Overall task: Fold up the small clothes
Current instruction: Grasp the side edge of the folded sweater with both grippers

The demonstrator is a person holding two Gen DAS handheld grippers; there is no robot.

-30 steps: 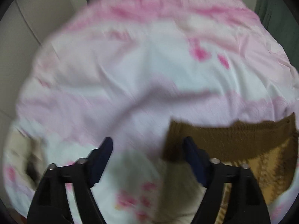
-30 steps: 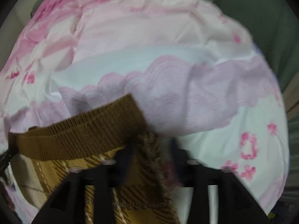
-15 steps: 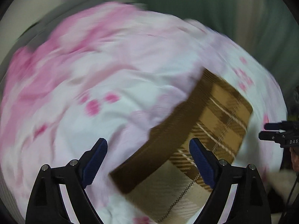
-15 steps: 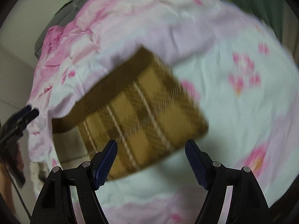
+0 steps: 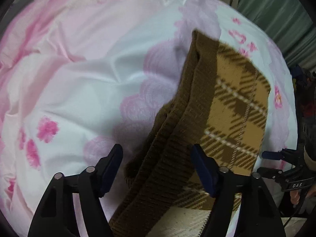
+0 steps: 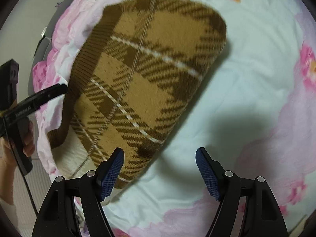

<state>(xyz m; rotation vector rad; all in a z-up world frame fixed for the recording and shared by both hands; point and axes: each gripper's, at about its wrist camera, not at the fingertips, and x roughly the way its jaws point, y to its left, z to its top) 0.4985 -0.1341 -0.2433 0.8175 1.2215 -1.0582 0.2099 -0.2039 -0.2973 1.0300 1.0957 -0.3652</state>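
A small brown-and-tan plaid knit garment with a dark brown ribbed hem lies folded on the pink-and-white floral bedspread. It also shows in the right wrist view. My left gripper is open, its jaws either side of the ribbed hem edge, just above it. My right gripper is open and empty, over the bedspread beside the garment's near right corner. The left gripper also shows at the left edge of the right wrist view, and the right gripper at the right edge of the left wrist view.
A cream knit piece lies under the plaid garment at its near edge. Green curtains hang beyond the bed's far right. A grey headboard or wall edge runs along the bed's left side.
Both grippers have let go of the garment and opened. The garment now lies folded on the bedspread. Both grippers have pulled back and turned towards it.
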